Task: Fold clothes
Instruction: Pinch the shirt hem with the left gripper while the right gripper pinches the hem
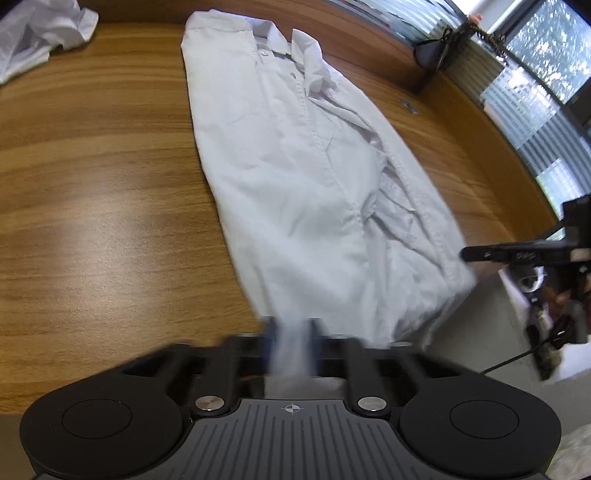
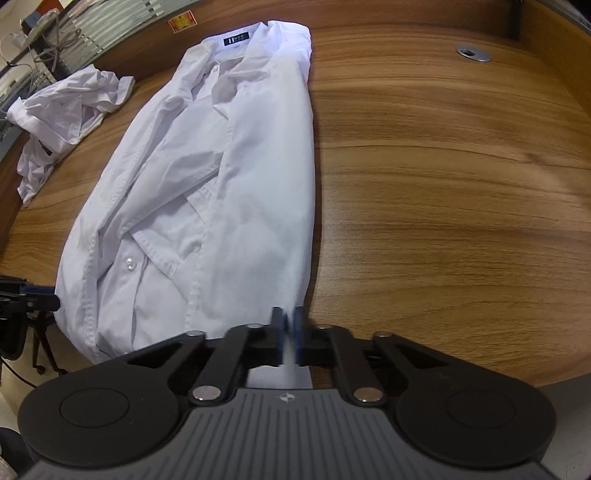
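A white button shirt [image 1: 295,177] lies lengthwise on the wooden table [image 1: 92,184], collar at the far end, sides folded in. My left gripper [image 1: 290,339] is shut on the shirt's near hem at its left corner; the cloth there is blurred. The right wrist view shows the same white shirt [image 2: 221,177], its collar label far away. There my right gripper [image 2: 289,332] is shut on the hem at the shirt's near right corner, white cloth pinched between its blue pads. The right gripper [image 1: 476,254] also shows at the right edge of the left wrist view, beside the shirt's hem.
A second crumpled white garment [image 2: 70,114] lies at the table's far left, also seen as a white heap [image 1: 40,29]. A metal cable grommet [image 2: 474,53] sits in the table [image 2: 443,184] far right. Window blinds [image 1: 517,92] and a chair base [image 2: 40,343] lie beyond the table's edge.
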Motion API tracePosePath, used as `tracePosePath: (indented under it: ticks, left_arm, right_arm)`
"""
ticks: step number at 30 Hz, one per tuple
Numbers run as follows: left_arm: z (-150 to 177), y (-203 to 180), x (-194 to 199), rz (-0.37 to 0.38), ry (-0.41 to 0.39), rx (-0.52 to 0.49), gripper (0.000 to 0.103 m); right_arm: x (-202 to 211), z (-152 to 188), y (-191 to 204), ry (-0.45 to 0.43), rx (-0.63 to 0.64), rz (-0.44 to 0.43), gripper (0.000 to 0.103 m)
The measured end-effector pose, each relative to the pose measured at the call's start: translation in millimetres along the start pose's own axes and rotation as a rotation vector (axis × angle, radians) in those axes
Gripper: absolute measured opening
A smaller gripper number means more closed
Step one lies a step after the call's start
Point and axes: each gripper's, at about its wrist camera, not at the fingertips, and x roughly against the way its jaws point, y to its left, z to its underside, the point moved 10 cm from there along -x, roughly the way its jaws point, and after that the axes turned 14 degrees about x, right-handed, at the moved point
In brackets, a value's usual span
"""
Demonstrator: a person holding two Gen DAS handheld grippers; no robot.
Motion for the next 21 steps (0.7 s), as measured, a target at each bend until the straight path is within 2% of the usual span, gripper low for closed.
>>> tracePosePath:
  ticks: [6, 12, 17, 21]
  left_arm:
    - [-16.7, -17.0, 30.1, 0.067, -0.109, -0.005, 0.003]
    - [-61.7, -34.0, 62.3, 0.135, -0.221, 0.036, 0.003]
    - [-110.3, -52.1, 70.2, 0.127, -0.299, 0.061, 0.002]
    - [-152.9, -61.6, 68.4, 0.079, -0.356, 0.086, 0.002]
  right_arm:
    - [33.9, -21.9, 5.8, -0.097, -0.010, -0.033, 0.001]
    - [68.4, -63.3, 1.9, -0.206, -0.052, -0.032, 0.001]
    - [72.8, -110.4, -8.1, -0.254, -0.077, -0.023, 0.001]
    - [64.4, -153.7, -19.0, -0.275, -0.079, -0.014, 0.001]
